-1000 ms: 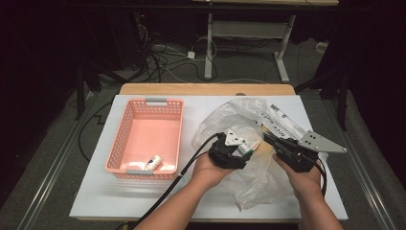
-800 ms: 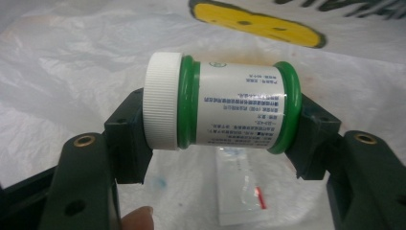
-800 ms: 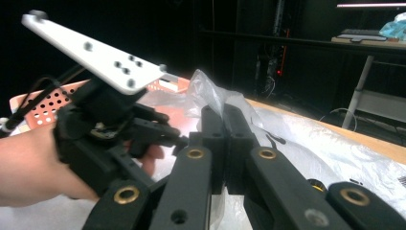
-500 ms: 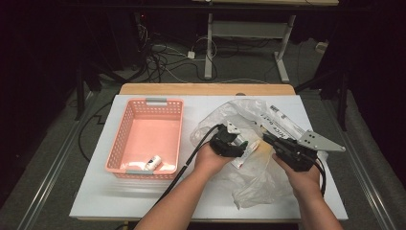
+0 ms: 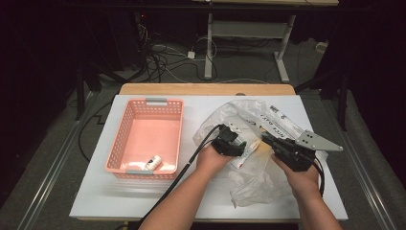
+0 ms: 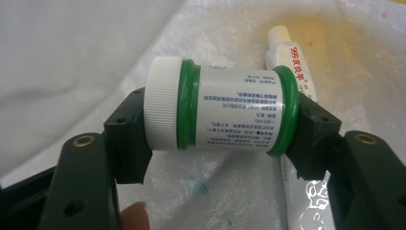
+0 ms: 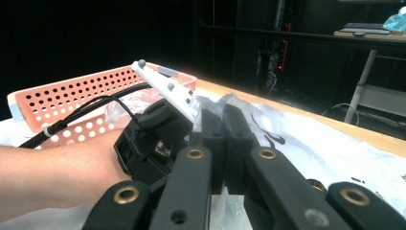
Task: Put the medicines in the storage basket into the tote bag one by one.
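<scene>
While the left tongs (image 5: 238, 143) at centre of the high view reach into the plastic bag (image 5: 253, 177) on the table (image 5: 95, 201), the left gripper view shows them clamping a green-banded bottle (image 6: 225, 110) endwise, seemingly to lift it out, and the right gripper view shows the right tongs (image 7: 222, 129) clenched, pinning the bag.

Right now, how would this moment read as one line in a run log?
left gripper: shut on green-ringed bottle, over plastic bag | right gripper: shut, pinching bag | tube: on bag | basket: holds small item
</scene>
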Available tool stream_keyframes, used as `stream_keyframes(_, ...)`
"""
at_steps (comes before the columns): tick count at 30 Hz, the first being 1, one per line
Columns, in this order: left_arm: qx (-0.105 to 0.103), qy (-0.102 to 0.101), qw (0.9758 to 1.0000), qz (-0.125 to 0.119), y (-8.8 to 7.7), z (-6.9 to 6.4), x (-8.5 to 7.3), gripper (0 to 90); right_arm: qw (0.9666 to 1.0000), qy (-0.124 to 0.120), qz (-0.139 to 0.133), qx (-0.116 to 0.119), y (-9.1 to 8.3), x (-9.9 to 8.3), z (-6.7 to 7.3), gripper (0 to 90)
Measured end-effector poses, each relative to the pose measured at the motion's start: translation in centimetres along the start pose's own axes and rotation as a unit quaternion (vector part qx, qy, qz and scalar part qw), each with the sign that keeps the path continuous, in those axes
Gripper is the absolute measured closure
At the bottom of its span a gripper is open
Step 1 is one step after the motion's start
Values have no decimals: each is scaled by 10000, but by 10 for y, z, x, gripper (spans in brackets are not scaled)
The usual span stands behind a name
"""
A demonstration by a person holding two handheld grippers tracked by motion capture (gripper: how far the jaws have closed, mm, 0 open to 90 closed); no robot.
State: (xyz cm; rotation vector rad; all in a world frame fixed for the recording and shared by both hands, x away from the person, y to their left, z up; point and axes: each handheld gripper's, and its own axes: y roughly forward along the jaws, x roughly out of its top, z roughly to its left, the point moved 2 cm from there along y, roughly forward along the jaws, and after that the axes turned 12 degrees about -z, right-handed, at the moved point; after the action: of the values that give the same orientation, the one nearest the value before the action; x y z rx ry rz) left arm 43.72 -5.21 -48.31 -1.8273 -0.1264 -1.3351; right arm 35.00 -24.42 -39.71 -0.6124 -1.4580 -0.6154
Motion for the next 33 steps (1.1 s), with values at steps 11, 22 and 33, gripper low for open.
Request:
stream_keyframes(11,23,11,10000,1,1,2,-1,341,10000,-26,11,21,0,0,0,900)
stream_keyframes(22,-77,98,9998,-166,-11,-2,4,274,10000,-16,-11,4,-2,1,-1,900)
stream_keyframes(33,-478,40,9975,-522,-49,-16,-5,178,10000,-38,-84,-5,-5,5,-1,900)
